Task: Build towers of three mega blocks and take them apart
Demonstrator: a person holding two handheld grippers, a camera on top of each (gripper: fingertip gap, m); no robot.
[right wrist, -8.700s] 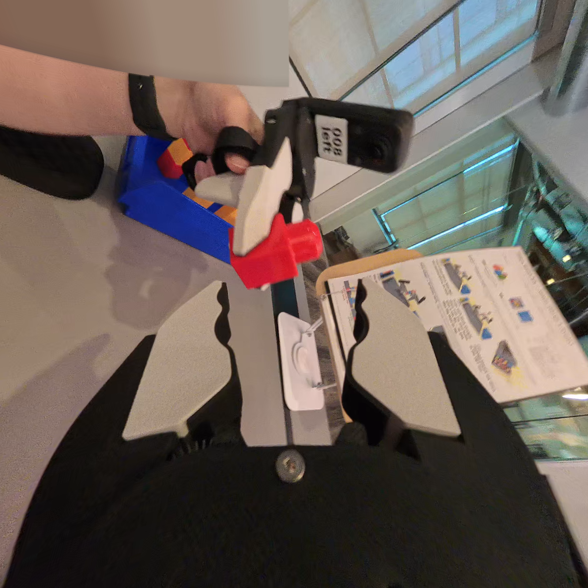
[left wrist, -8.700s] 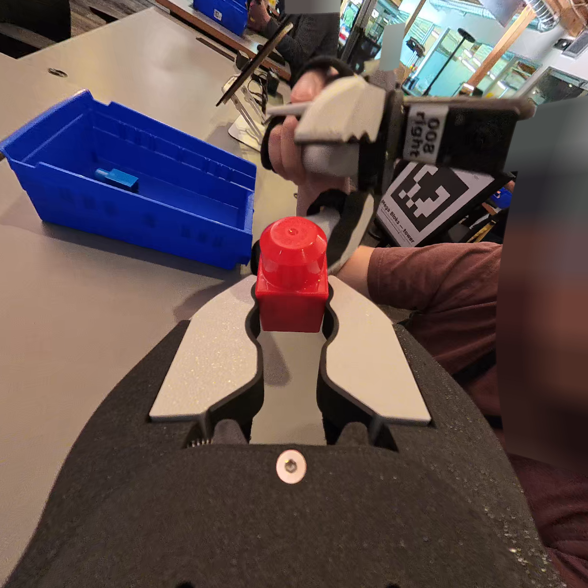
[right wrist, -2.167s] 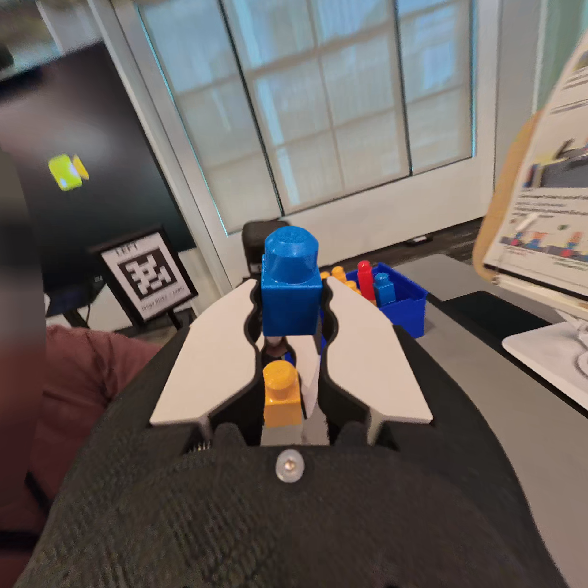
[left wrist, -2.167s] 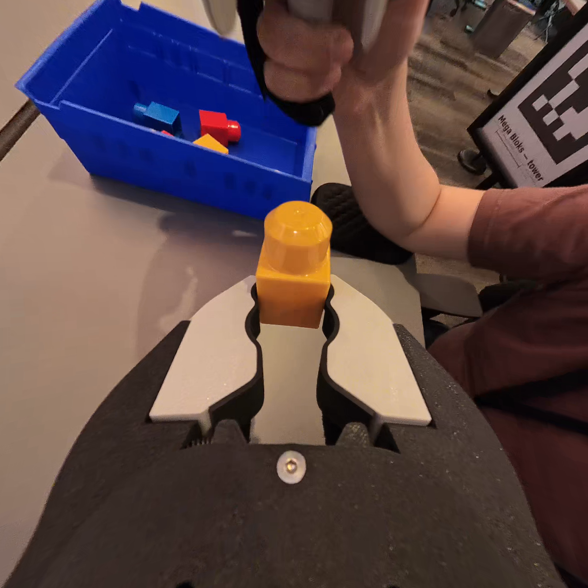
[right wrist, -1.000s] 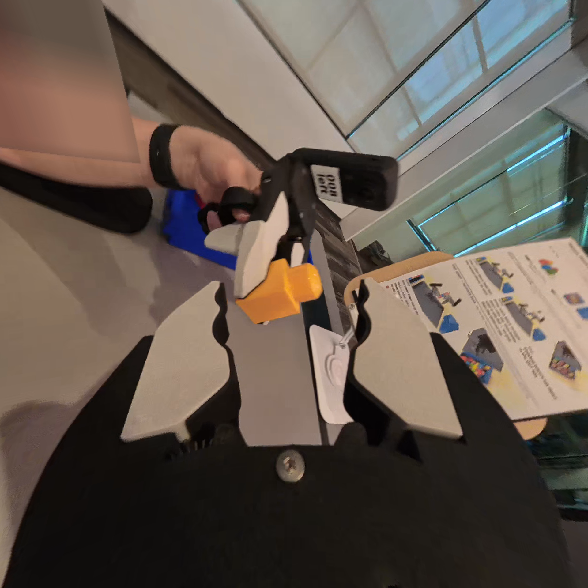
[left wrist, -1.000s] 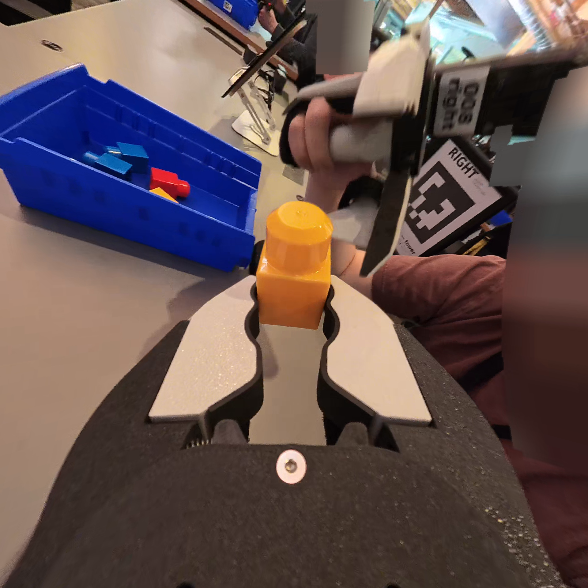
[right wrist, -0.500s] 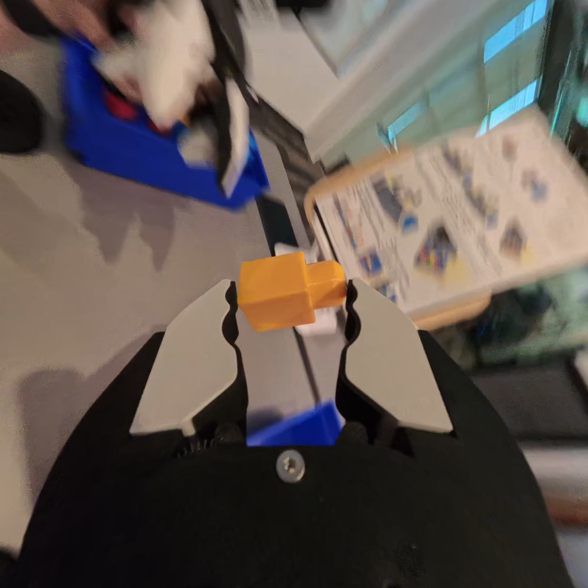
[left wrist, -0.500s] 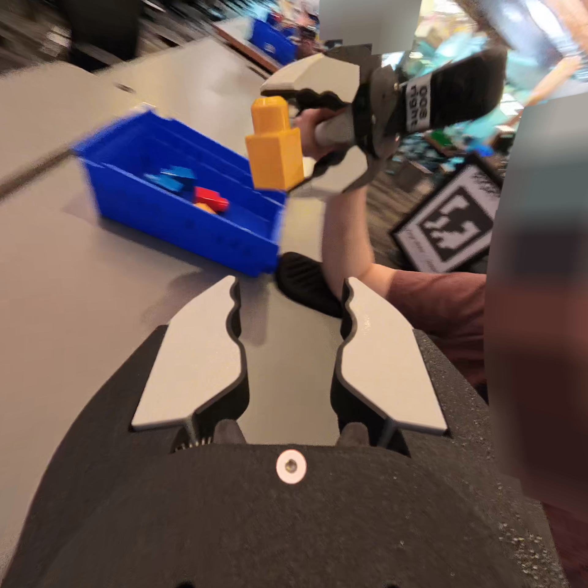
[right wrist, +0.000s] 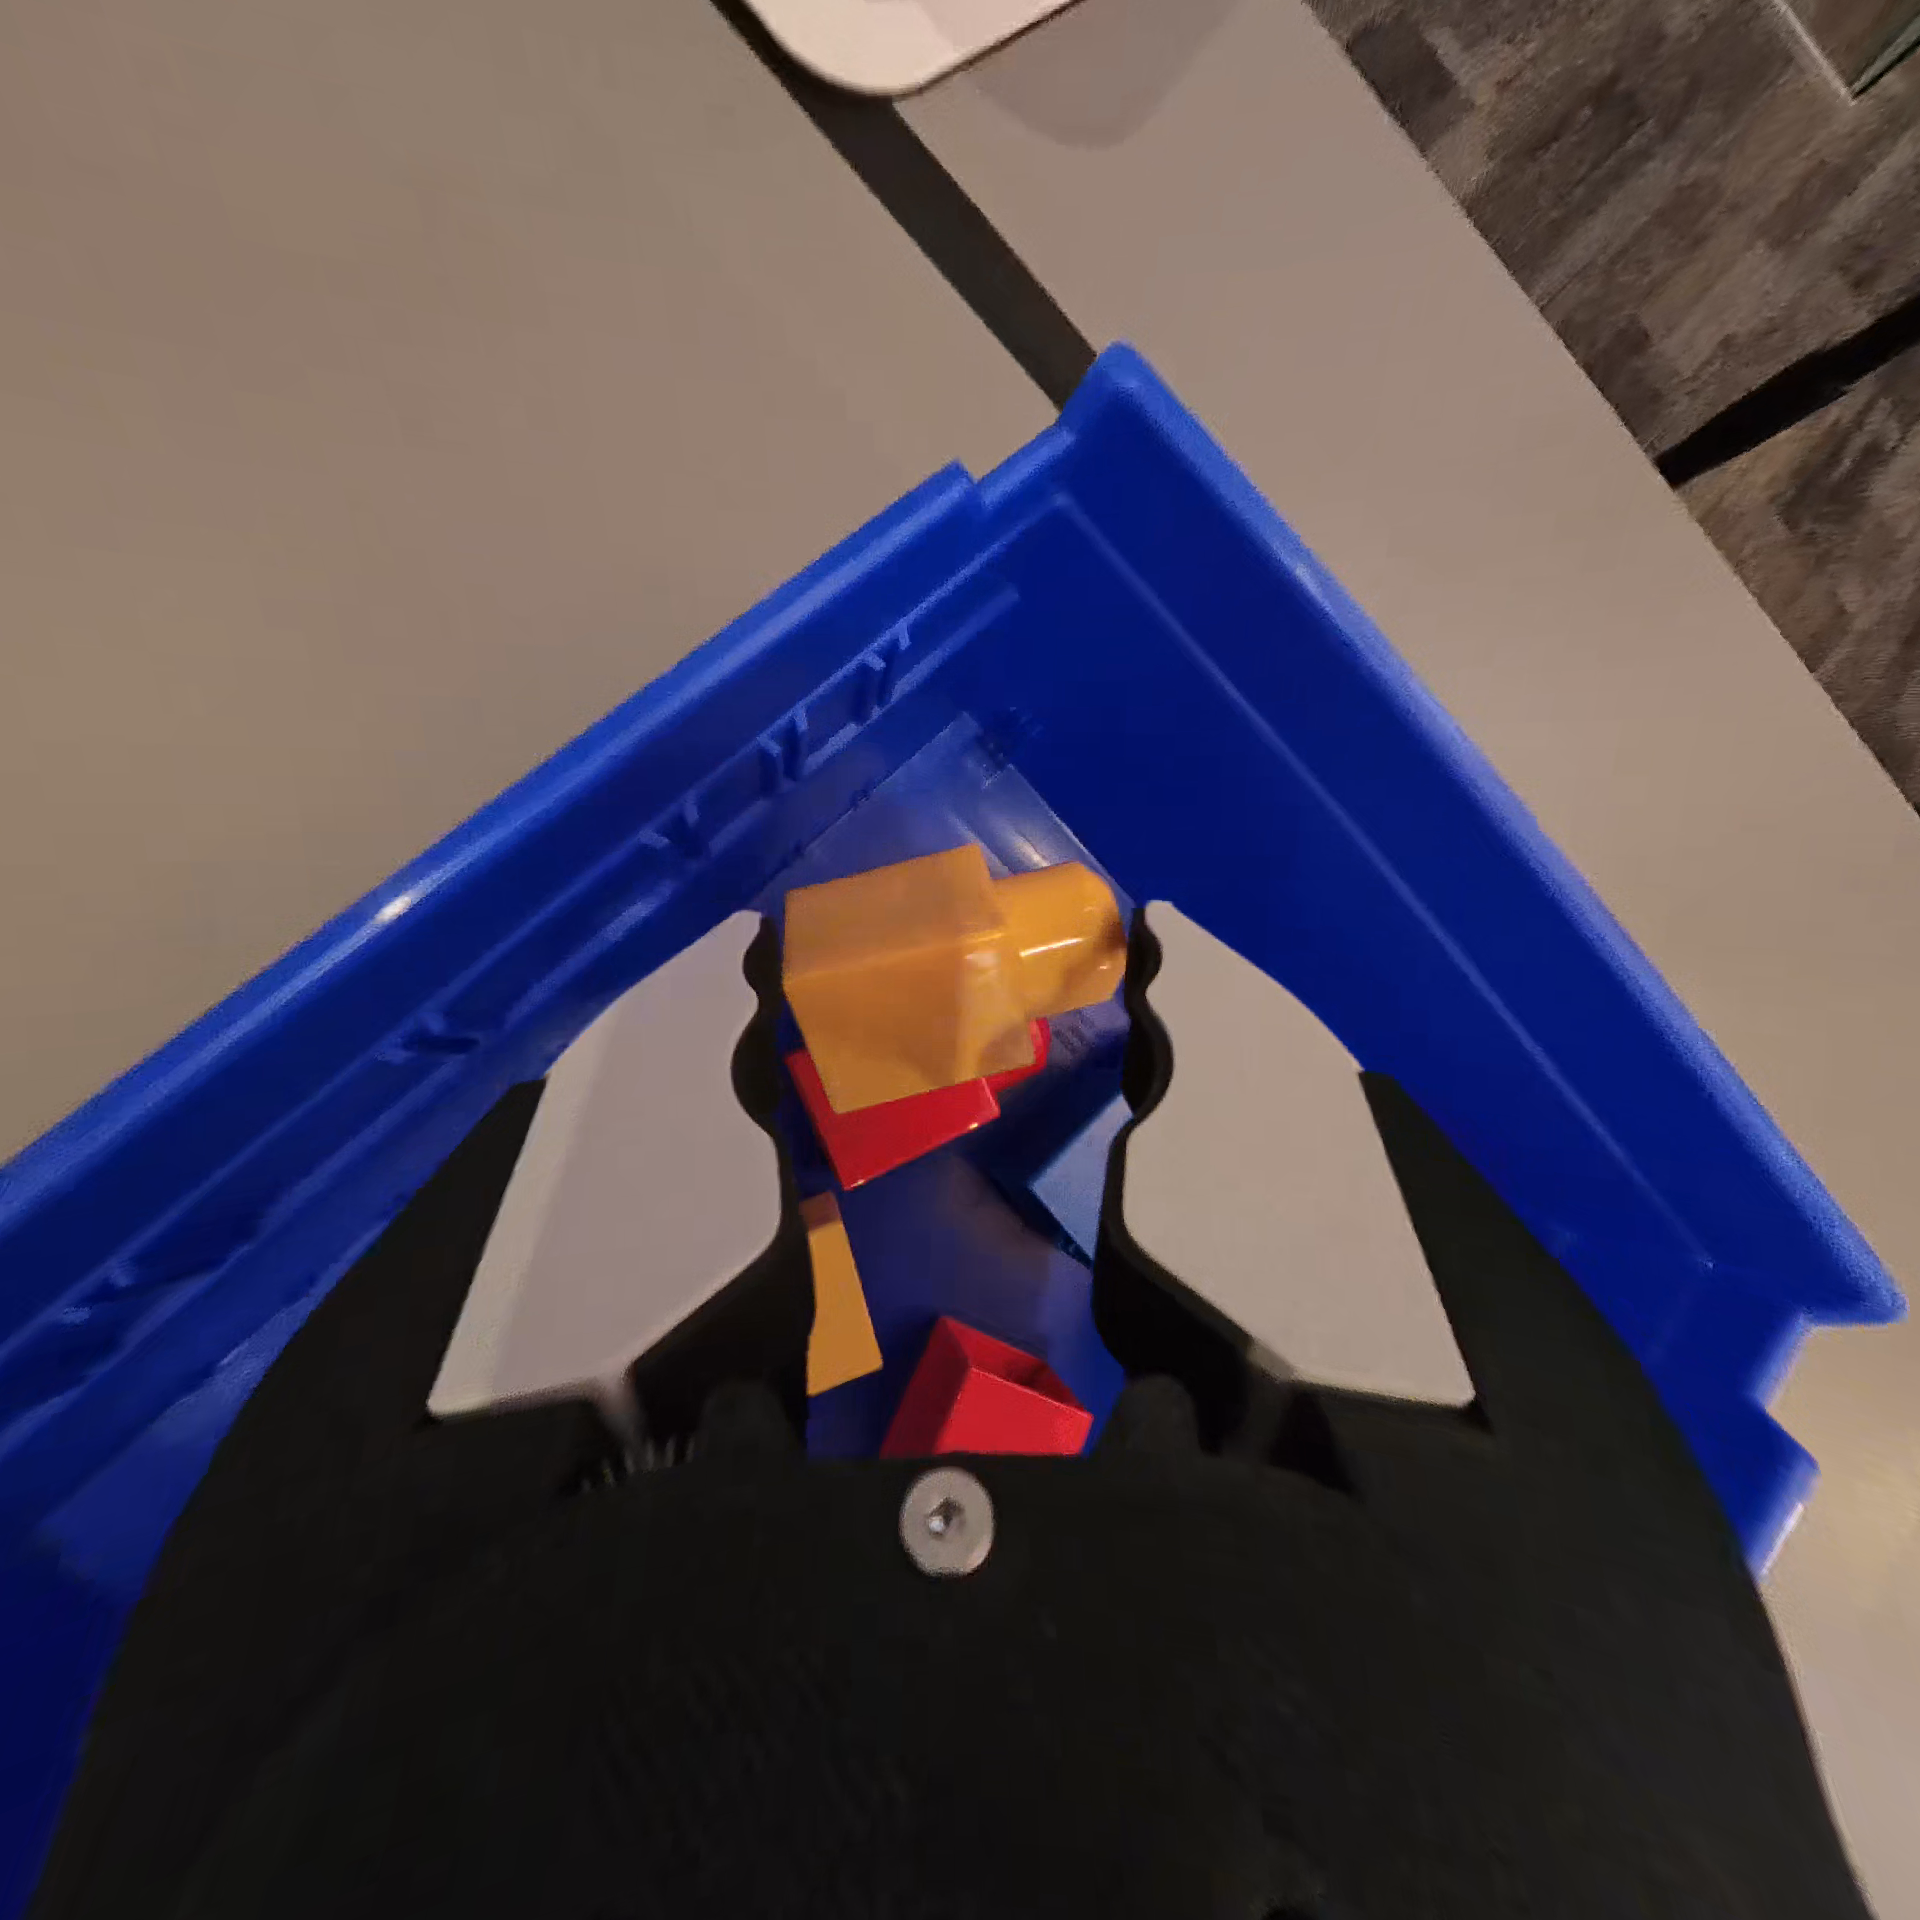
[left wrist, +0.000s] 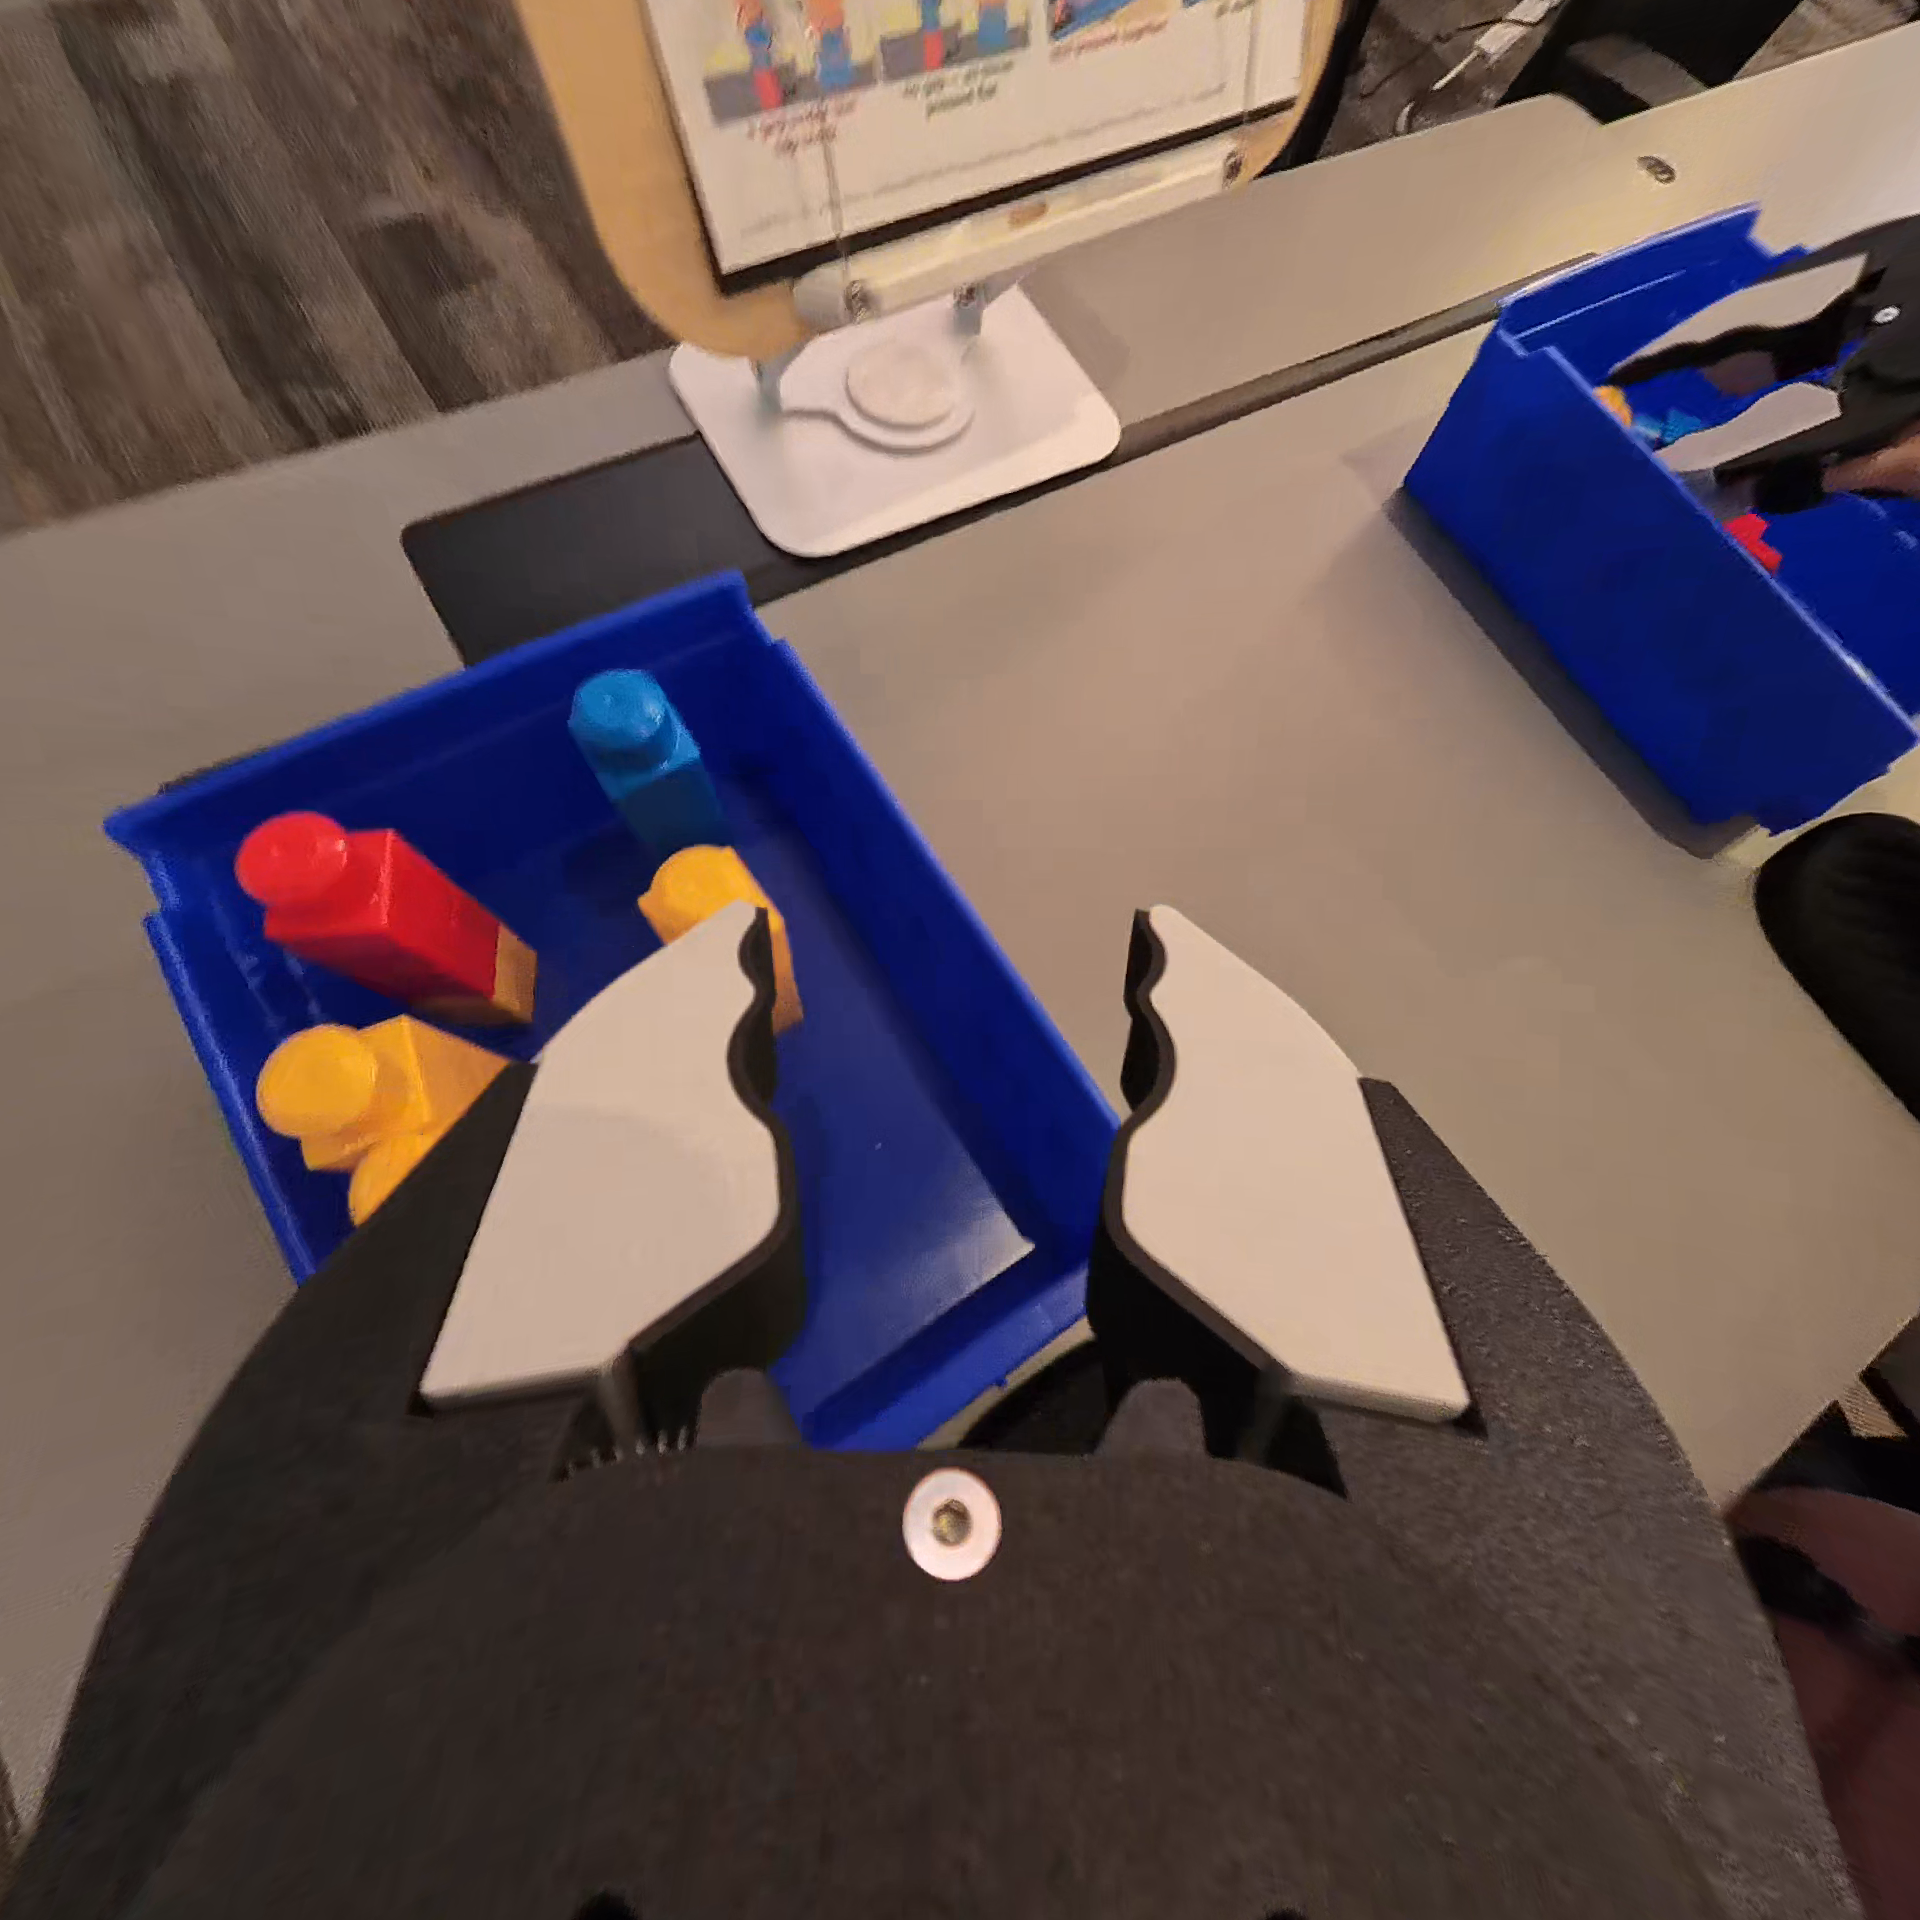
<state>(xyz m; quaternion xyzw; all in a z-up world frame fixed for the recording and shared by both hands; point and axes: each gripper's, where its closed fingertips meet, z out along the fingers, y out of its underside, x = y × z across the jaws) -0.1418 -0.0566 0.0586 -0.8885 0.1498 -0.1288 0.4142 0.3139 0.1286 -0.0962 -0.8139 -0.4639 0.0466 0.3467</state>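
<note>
My left gripper (left wrist: 948, 925) is open and empty. It hovers over the near right part of a blue bin (left wrist: 894, 831). That bin holds a blue tower (left wrist: 644, 769), a red tower with an orange base (left wrist: 384, 925) and loose orange blocks (left wrist: 353, 1091). My right gripper (right wrist: 948, 935) is shut on an orange block (right wrist: 914, 977), gripped endwise between base and stud. It is low inside a second blue bin (right wrist: 1299, 675), above a red block (right wrist: 914, 1132). The right gripper also shows in the left wrist view (left wrist: 1745, 395), inside that bin (left wrist: 1662, 623).
A white stand (left wrist: 894, 416) with an instruction sheet stands at the back of the grey table (left wrist: 1247, 727). More red (right wrist: 987, 1392) and orange (right wrist: 836, 1309) blocks lie on the right bin's floor. A black pad (left wrist: 1849, 935) lies at the right edge. My hands' fingertips stand some 50 cm from each other.
My left gripper opened and released the orange block as my right gripper closed on it endwise. The right gripper carried it down into the right bin. The left gripper swung over the left bin.
</note>
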